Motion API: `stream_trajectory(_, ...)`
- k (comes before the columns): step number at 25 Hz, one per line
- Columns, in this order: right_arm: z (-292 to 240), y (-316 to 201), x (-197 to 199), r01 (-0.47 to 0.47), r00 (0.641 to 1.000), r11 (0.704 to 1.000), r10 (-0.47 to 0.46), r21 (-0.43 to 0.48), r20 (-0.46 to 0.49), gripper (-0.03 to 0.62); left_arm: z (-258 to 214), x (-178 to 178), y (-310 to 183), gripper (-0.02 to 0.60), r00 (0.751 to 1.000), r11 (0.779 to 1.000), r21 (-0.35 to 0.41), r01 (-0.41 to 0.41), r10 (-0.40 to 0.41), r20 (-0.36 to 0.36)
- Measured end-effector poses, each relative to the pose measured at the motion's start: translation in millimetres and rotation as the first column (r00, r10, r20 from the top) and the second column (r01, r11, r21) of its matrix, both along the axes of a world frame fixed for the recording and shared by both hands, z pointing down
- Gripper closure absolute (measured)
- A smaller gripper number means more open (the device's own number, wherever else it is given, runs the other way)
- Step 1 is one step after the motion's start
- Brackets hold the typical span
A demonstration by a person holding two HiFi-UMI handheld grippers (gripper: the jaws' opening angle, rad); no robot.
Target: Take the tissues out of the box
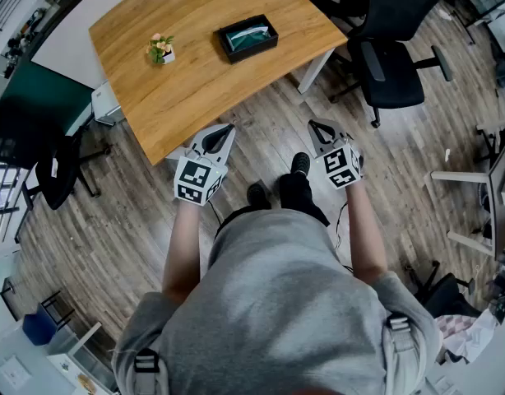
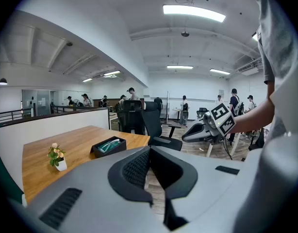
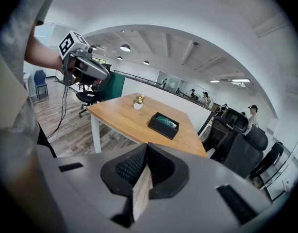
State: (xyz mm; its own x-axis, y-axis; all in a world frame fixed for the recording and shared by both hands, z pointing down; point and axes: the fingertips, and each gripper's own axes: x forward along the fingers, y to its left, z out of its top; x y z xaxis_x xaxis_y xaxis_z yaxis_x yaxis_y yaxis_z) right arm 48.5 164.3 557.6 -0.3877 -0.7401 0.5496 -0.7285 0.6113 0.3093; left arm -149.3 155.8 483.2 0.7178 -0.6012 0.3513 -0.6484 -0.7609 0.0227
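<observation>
A black open box (image 1: pixel 247 38) with a green-and-white tissue pack inside sits on the far part of the wooden table (image 1: pixel 203 72). The box also shows in the left gripper view (image 2: pixel 108 146) and the right gripper view (image 3: pixel 164 124). My left gripper (image 1: pixel 227 127) hangs over the floor just off the table's near edge, its jaws shut and empty (image 2: pixel 149 149). My right gripper (image 1: pixel 316 123) is level with it to the right, beside the table's corner, also shut with nothing held (image 3: pixel 147 147). Both are well short of the box.
A small white pot of flowers (image 1: pixel 160 49) stands on the table left of the box. Black office chairs (image 1: pixel 388 64) crowd the table's right side, and another chair (image 1: pixel 59 171) stands at the left. My feet (image 1: pixel 279 186) are on the wooden floor.
</observation>
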Motion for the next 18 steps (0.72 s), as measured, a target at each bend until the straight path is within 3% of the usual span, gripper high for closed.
stream_trajectory(10, -7.7, -0.3, 2.6, -0.069, 0.998, 0.997, 0.069, 0.037, -0.011, 0.591, 0.6, -2.4, 4.7, 0.561, 0.999, 0.999, 0.013, -0.036, 0.036, 0.035)
stream_trajectory(18, -15.9, 1.5, -5.0, -0.096, 0.995, 0.993, 0.092, 0.074, 0.049, 0.589, 5.6, -14.6, 8.5, 0.561, 0.998, 0.999, 0.011, -0.035, 0.034, 0.054)
